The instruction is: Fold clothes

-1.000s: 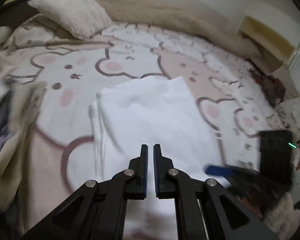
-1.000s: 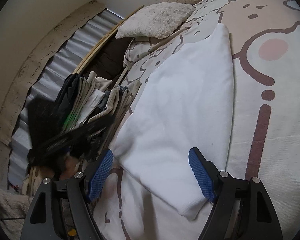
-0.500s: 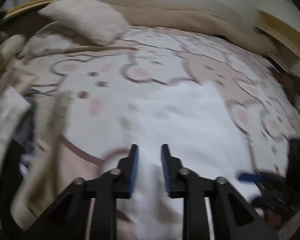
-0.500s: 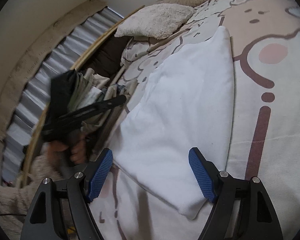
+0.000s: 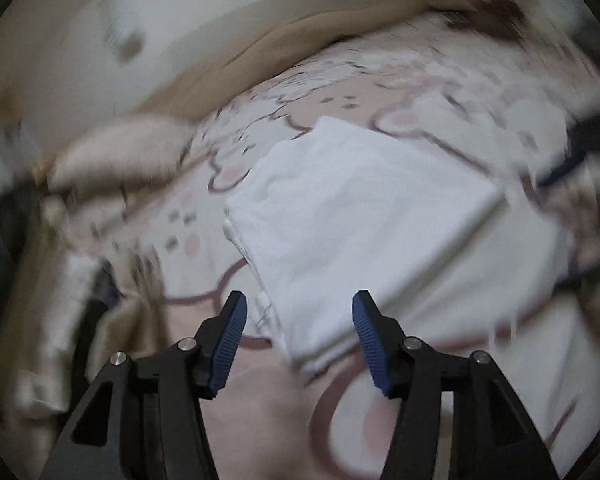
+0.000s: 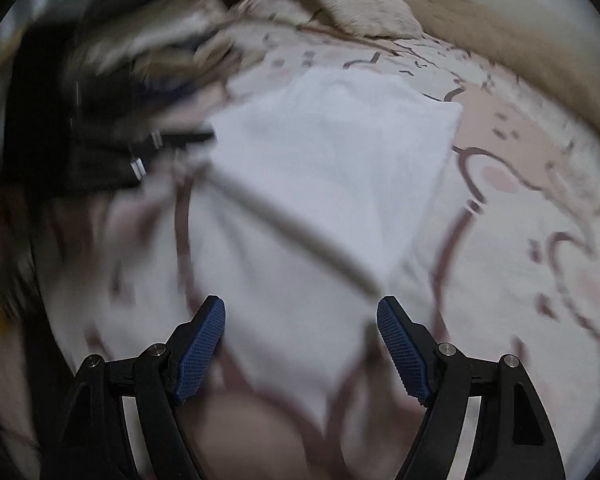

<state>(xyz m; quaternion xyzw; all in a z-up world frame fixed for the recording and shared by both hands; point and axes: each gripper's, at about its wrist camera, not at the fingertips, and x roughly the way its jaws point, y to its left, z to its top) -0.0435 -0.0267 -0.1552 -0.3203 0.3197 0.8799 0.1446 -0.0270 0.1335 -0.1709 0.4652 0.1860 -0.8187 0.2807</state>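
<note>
Left wrist view. Left gripper (image 5: 298, 332) hovers low over the bed, jaws opening, nothing pinched; the near corner of the folded white garment (image 5: 352, 216) shows in the gap between the blue pads (image 5: 228, 340), which do not press on it. The garment lies flat on the cartoon-print bedsheet (image 5: 380, 408), a tidy rectangle with stacked layer edges showing along its left side. Frame is motion-blurred. A fluffy cushion (image 5: 116, 152) sits to the left, a tan blanket (image 5: 300, 40) beyond. The right gripper (image 5: 580, 152) is only a dark smear with a blue pad at the right edge.

Right wrist view. Right gripper (image 6: 300, 344) is spread wide and empty, poised above the near corner of the same white garment (image 6: 332, 168). The left gripper (image 6: 112, 160) appears as a dark blur at the garment's left edge. A heap of other clothes (image 6: 148, 32) is behind it, too smeared to sort.

Handling, as judged:
- Light, soft, limp cloth; several layers thick, so it will sag and could unfold if lifted by one point.
- Matte fabric, likely good friction against the ribbed pads; nothing fragile.
- Best hold: pinch through all layers at the stacked or folded edge, one gripper at each of two neighbouring corners.
- Risk: catching only the top layer, or snagging the sheet underneath.
</note>
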